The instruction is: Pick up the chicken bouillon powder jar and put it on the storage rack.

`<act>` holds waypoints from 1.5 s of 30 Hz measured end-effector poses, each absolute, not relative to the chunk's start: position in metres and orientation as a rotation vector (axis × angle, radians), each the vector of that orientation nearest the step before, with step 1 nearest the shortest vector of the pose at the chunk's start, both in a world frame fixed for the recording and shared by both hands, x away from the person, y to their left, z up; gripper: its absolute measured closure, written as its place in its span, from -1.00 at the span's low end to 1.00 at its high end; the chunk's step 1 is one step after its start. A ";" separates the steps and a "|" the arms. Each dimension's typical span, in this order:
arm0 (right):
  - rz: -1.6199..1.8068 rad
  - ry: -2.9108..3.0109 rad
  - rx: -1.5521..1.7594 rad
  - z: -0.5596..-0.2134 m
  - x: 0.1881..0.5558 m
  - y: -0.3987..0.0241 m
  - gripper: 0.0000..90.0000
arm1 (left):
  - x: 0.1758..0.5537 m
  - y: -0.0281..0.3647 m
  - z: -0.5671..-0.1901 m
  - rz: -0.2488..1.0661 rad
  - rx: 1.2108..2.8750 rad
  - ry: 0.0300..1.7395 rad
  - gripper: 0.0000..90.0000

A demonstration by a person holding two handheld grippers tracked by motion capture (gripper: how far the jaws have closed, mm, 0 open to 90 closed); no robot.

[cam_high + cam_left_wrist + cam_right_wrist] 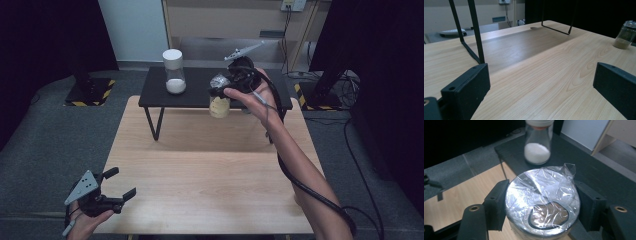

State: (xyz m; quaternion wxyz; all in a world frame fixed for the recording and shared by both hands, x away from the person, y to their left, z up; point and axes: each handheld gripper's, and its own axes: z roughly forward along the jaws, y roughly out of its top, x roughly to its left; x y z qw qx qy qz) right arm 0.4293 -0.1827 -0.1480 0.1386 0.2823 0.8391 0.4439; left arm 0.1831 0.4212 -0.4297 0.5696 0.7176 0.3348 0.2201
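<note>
1. The foil-capped jar (219,100), clear glass with a pale brownish powder in its lower part and crinkled wrap over its mouth, sits just right of centre in the upper half of the high view. It stands upright, its long axis vertical.
2. The right gripper (221,91) grasps it at the capped neck. In the right gripper view the two black jaws press on either side of the wrapped top (541,202).
3. The jar hangs at the near edge of the black raised shelf (200,97), about level with its top. Whether the base clears the wooden table (210,180) or the shelf edge is hard to read from this angle; it looks lifted.
4. The relation that matters: the shelf surface lies just beyond the jar, up-frame, so a short carry away from the person would bring it over the shelf.
5. A white-lidded jar (174,72) holding white powder stands on the shelf to the upper left, well apart from the held jar.
6. The left gripper (120,187) rests at the lower left, jaws spread and empty, far from both jars; the right hand is the nearer by a wide margin.
</note>
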 end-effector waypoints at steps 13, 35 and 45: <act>1.256 2.326 0.903 -0.136 0.445 -0.162 -0.22 | 0.183 0.421 -0.429 0.517 1.689 0.786 -1.00; 1.209 2.206 1.027 -0.147 0.470 -0.150 -0.22 | 0.184 0.420 -0.430 0.517 1.695 0.775 -1.00; 1.189 2.189 1.051 -0.153 0.481 -0.142 -0.22 | 0.184 0.421 -0.430 0.512 1.693 0.779 -1.00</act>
